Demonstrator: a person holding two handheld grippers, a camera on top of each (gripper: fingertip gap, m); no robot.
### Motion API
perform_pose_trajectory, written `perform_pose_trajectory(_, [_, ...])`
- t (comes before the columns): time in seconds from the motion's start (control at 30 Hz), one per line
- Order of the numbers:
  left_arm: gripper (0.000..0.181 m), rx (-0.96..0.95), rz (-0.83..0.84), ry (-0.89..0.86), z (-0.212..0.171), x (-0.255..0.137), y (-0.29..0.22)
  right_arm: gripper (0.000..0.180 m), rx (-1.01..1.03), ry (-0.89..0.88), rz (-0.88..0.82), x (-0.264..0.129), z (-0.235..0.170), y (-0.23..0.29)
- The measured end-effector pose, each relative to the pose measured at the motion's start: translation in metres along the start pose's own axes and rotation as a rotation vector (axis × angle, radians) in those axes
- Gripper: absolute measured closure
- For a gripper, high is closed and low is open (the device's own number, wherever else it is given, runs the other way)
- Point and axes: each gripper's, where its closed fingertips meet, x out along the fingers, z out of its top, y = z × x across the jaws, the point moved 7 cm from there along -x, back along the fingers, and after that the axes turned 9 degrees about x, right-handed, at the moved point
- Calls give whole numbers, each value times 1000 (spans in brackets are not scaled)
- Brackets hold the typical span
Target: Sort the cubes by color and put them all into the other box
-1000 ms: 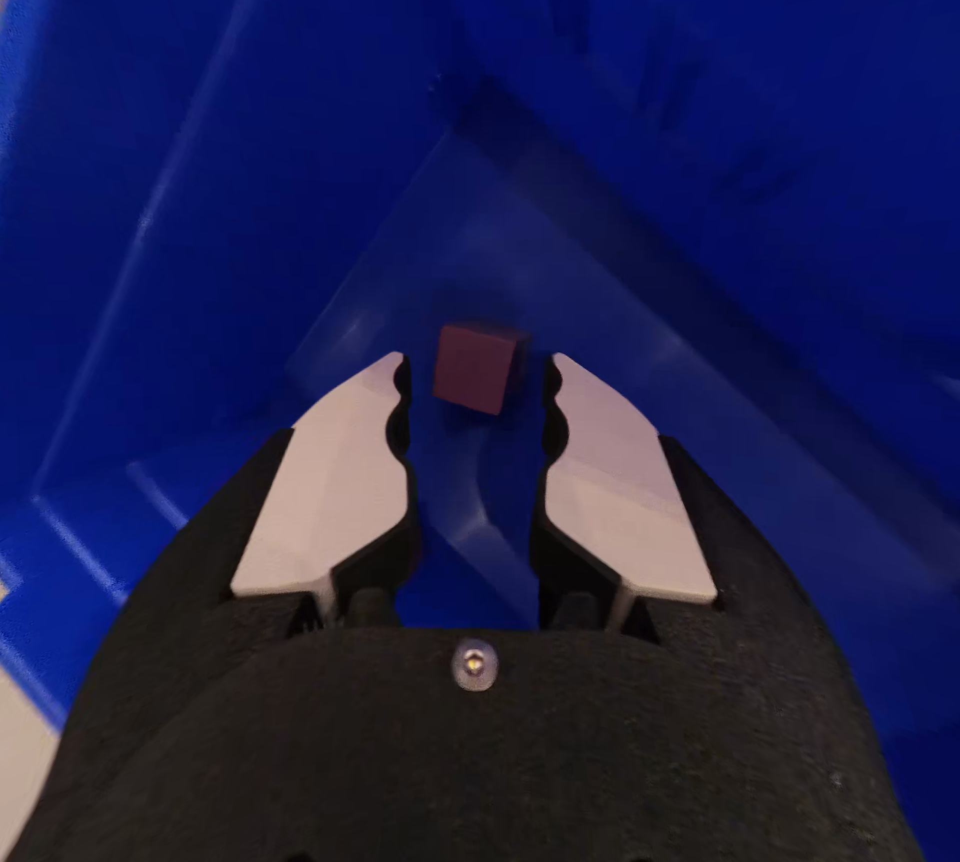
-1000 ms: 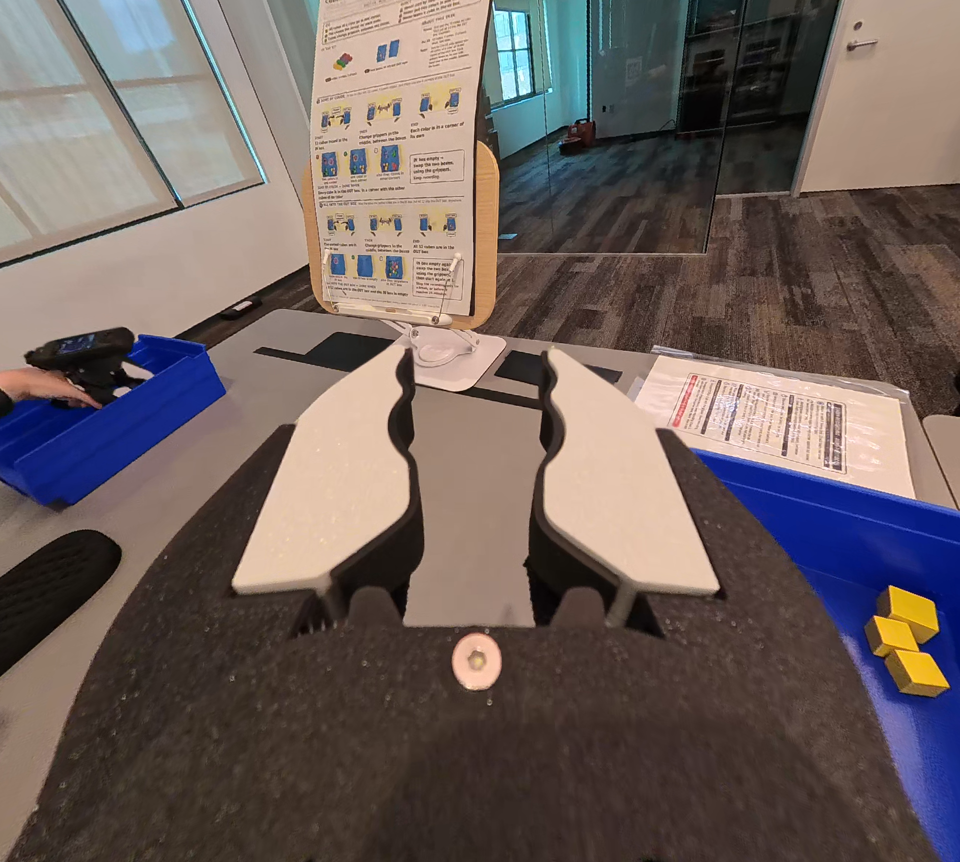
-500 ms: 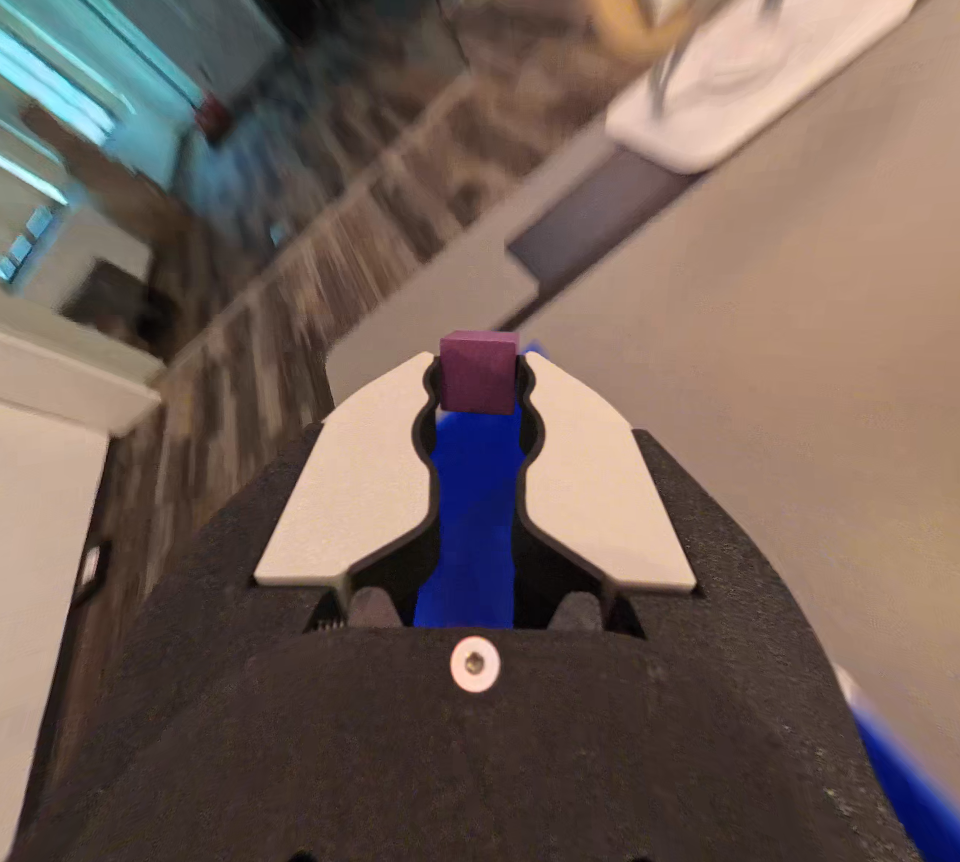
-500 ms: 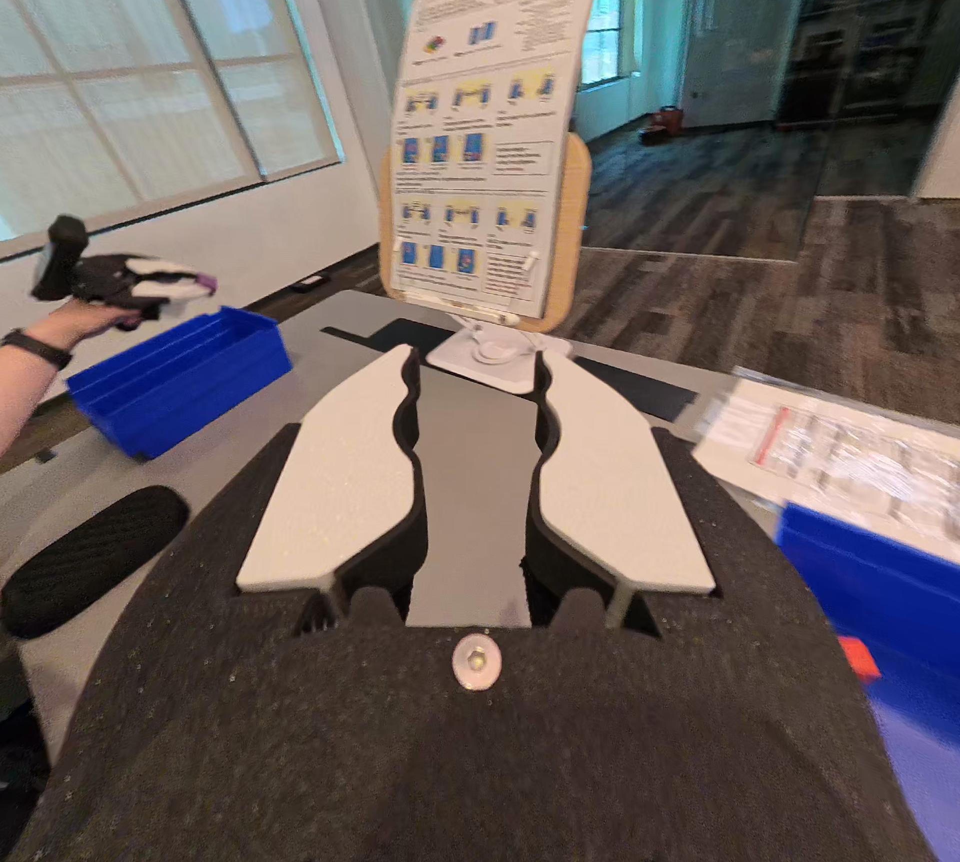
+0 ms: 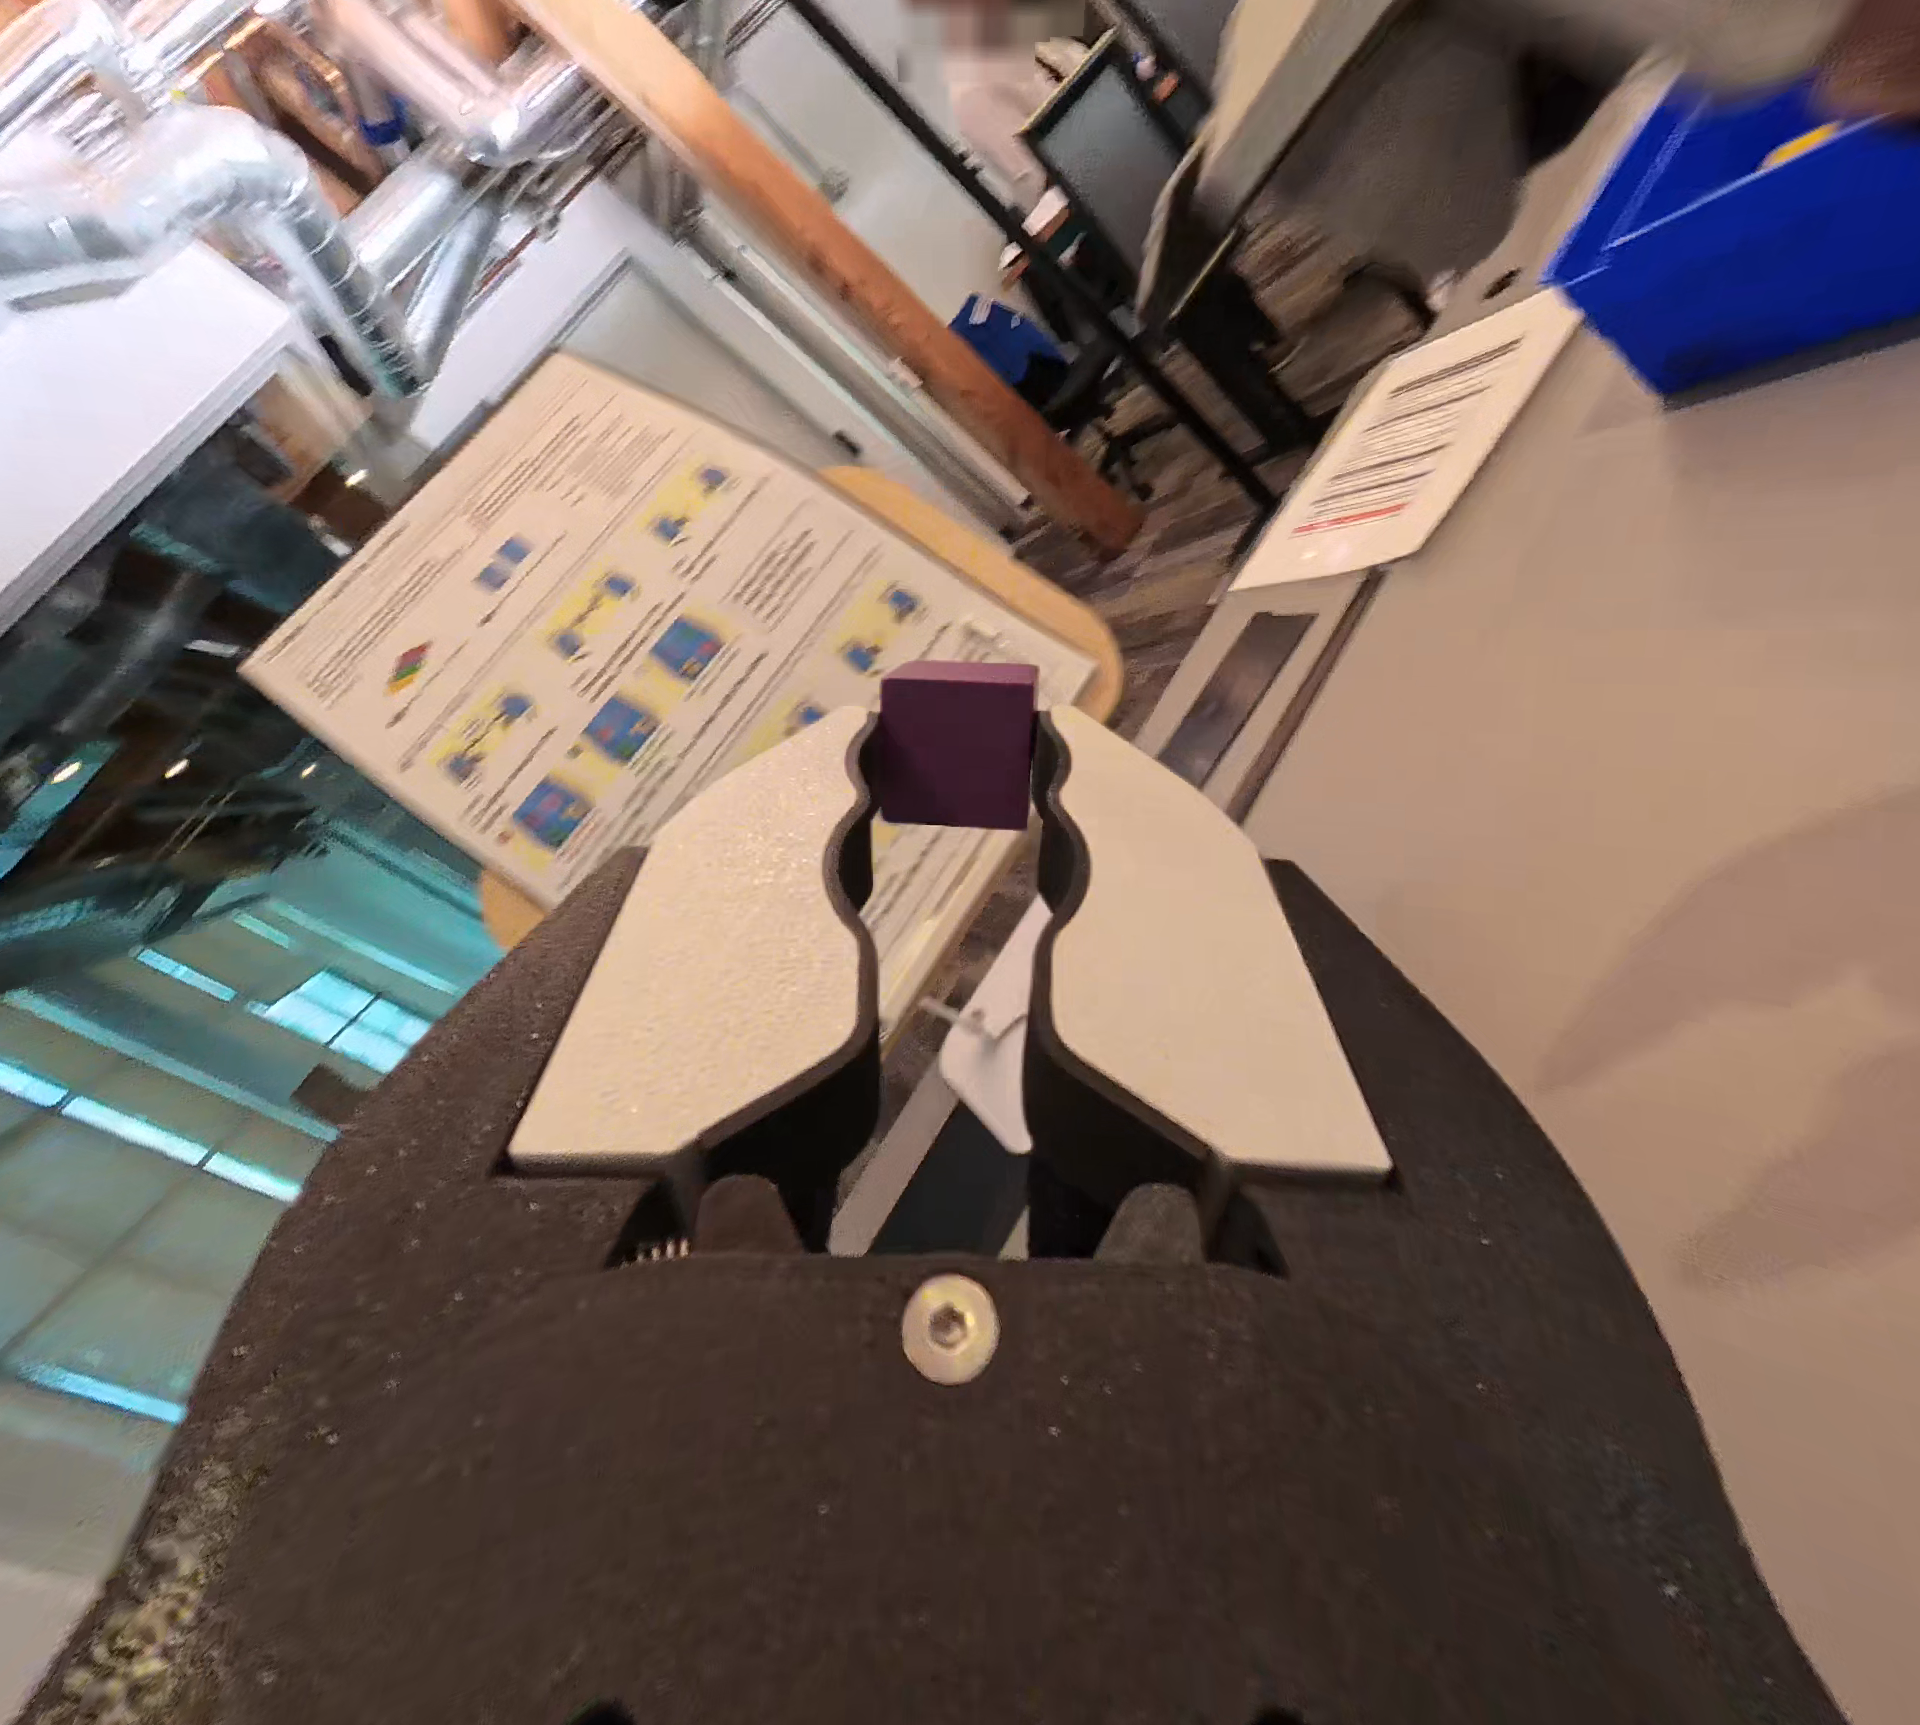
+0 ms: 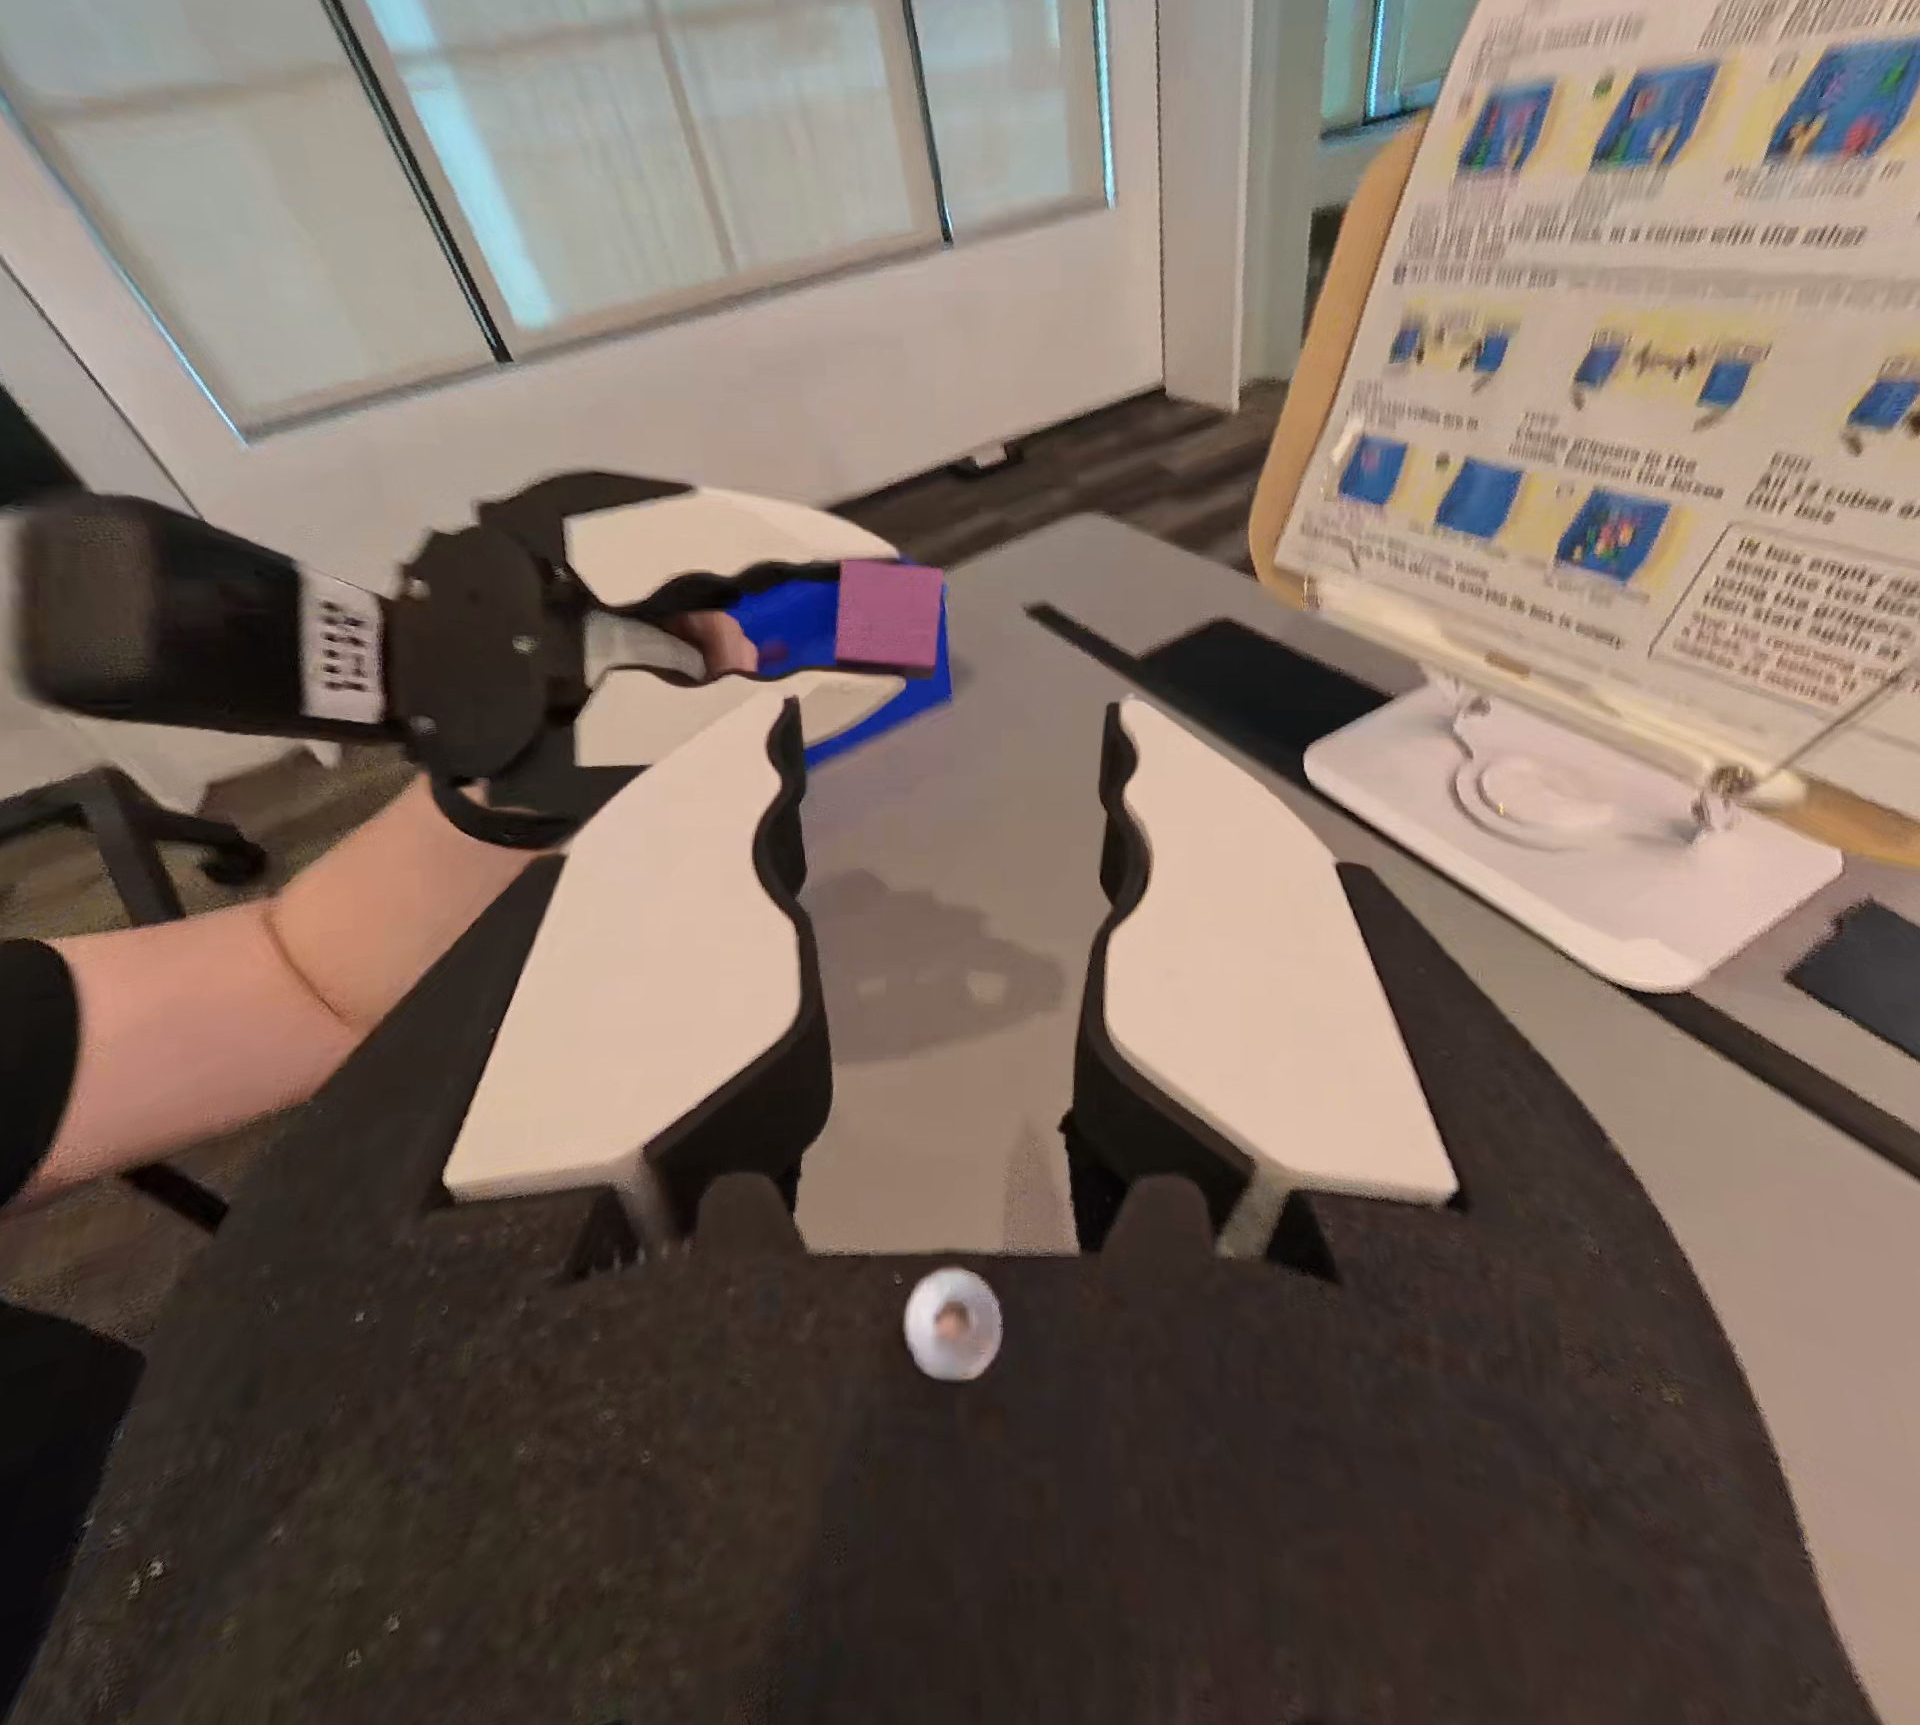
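Bright, even daylight enters through the windows [image 6: 623,117]. Both wide-angle views bend at the edges; backgrounds smear with motion blur, while near fingers stay sharp.

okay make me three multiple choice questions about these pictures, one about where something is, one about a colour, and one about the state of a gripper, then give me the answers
1. Where is the cube?
A. between the left gripper's fingertips
B. lying on the grey table
C. between the right gripper's fingertips

2. What colour is the held cube?
A. yellow
B. purple
C. green

3. How does the right gripper stand?
A. shut on a cube
B. shut on nothing
C. open and holding nothing

Answers:
1 A: the cube sits pinched at the tips of the left gripper, off the table.
2 B: its faces are purple in both views.
3 C: the right gripper shows bare table through the gap between its fingers.
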Motion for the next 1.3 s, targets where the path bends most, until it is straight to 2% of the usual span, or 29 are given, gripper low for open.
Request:
perform_pose_trajectory(0.07, [153,18,-32,-14,6,6,-13,124,1,63,-38,14,-11,-5])
perform_pose_trajectory(0.23, [154,55,-106,-12,7,15,-34,120,92,120,34,34,-26,-1])
perform_pose_trajectory(0.3, [154,67,-111,-19,9,17,-39,120,80,198,-21,41,-34,-8])
perform_pose_trajectory(0.37, [153,53,-139,-44,14,17,-44,130,75,226,-22,45,-40,-12])
perform_pose_trajectory(0.4, [154,53,-150,-44,14,17,-47,147,85,236,31,47,-41,-10])
perform_pose_trajectory(0.6, [152,-30,-103,-80,13,14,-52,151,70,290,21,35,-34,-17])
perform_pose_trajectory(0.7, [155,-71,-60,-107,14,8,-47,151,21,271,-47,-10,-10,-28])
perform_pose_trajectory(0.8, [161,-116,-67,-120,15,3,-43,151,-22,304,-250,-92,2,-50])
perform_pose_trajectory(0.87, [162,-156,-86,-128,16,1,-41,151,1,371,-437,-161,-11,-73])
perform_pose_trajectory(0.93, [166,-212,-115,-139,20,-2,-40,151,123,410,-600,-226,-38,-100])
perform_pose_trajectory(1.0, [171,-270,-151,-180,29,-10,-38,151,286,437,-689,-276,-69,-125])
perform_pose_trajectory(1.1, [181,-309,-156,-250,45,-22,-27,151,469,496,-740,-316,-110,-148])
perform_pose_trajectory(1.27, [181,-379,-148,-277,59,-35,-5,151,615,573,-821,-342,-148,-174])
perform_pose_trajectory(1.3, [181,-394,-157,-281,60,-37,-3,151,653,570,-796,-342,-153,-177])
